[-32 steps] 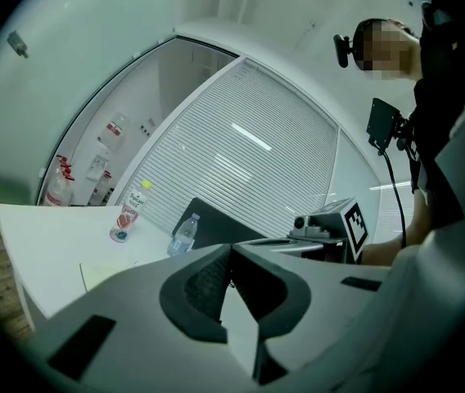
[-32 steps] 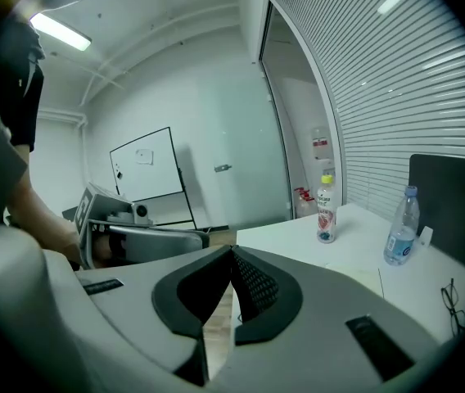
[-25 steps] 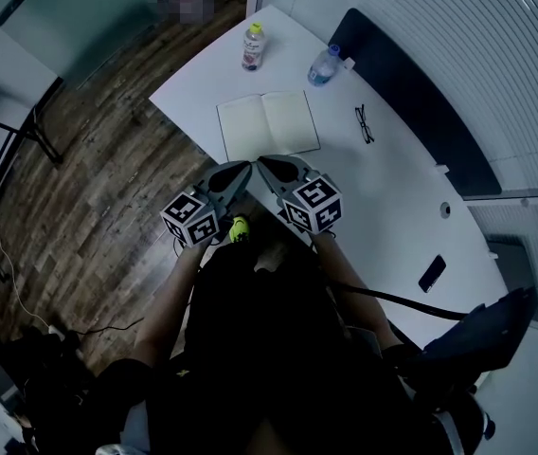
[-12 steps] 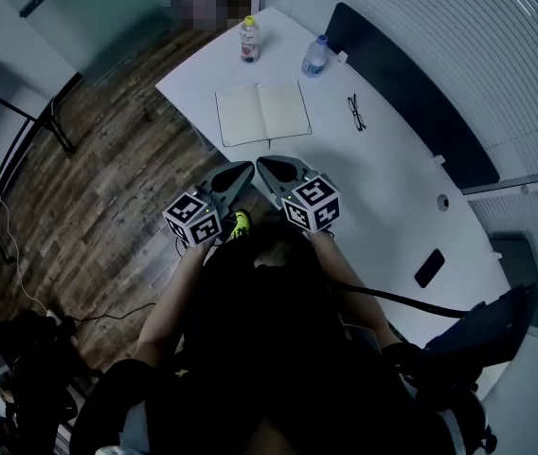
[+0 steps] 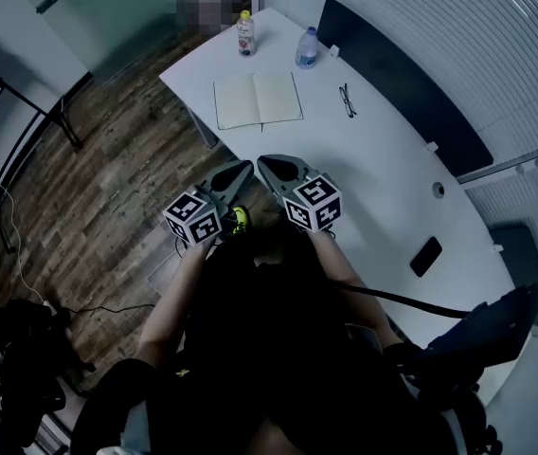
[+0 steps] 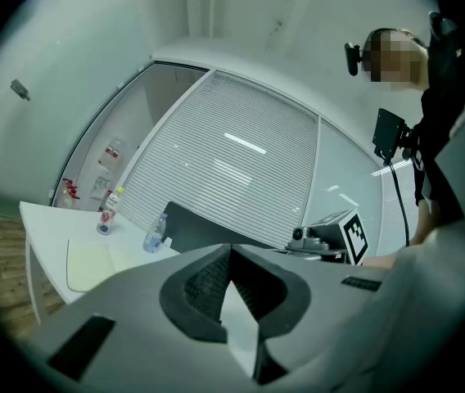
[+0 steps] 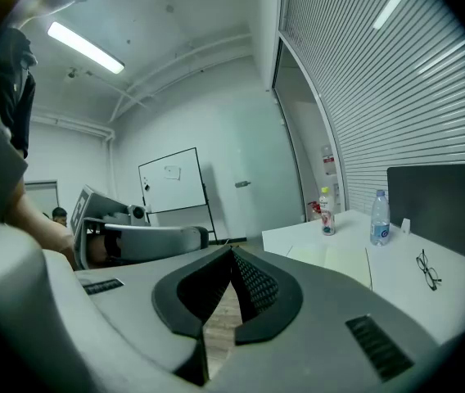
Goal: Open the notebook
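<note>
Desk point(image 5: 373, 178) is long and mostly bare, so the notebook point(image 5: 257, 100) has room to lie flat. It sits near the far left corner, just inside the left edge, both pages showing, so I'd call it already opened. Your left gripper point(image 5: 246, 167) and right gripper point(image 5: 263, 163) hang side by side in front of your chest by the desk's left edge. Both sets of jaws are pressed together with nothing in them, which looks like a parked pose, not a reach. The notebook is well apart from the tips, ahead of them, no contact. Small bottle point(image 5: 245, 33) and water bottle point(image 5: 307, 48) stand beyond it at the far edge; glasses point(image 5: 346, 100) lie to its right, clear of the pages.
</note>
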The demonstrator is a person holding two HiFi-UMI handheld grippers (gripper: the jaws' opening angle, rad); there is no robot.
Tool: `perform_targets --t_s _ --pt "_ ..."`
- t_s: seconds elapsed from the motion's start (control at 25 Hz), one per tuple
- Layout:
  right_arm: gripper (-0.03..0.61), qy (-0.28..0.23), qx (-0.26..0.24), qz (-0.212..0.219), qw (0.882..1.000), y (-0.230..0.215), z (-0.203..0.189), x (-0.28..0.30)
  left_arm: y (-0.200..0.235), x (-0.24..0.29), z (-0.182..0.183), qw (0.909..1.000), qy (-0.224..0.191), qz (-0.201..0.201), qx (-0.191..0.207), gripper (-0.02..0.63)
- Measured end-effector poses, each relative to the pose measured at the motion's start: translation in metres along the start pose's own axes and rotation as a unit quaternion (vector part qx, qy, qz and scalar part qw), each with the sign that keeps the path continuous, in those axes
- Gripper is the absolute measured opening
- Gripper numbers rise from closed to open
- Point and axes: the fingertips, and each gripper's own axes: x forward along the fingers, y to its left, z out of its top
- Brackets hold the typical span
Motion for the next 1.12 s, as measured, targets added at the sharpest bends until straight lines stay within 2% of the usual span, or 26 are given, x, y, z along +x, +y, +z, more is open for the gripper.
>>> perform_targets --t_s 0.44,0.84,1.12 --pt "-0.015 0.010 0.004 0.015 1.000 0.046 -0.045 -0.061 -0.073 -0.025 -0.054 0.9999 0.010 0.012 0.004 0.003" --pt "-0.015 0.001 0.001 0.031 1.000 0.067 -0.044 -0.085 -0.104 -0.036 -0.056 0.9982 0.018 0.034 0.047 0.003" --pt "-0.015 0.009 0.010 0.035 0.999 0.078 -0.052 -0.095 -0.117 -0.044 -0.064 0.9977 0.031 0.043 0.043 0.003"
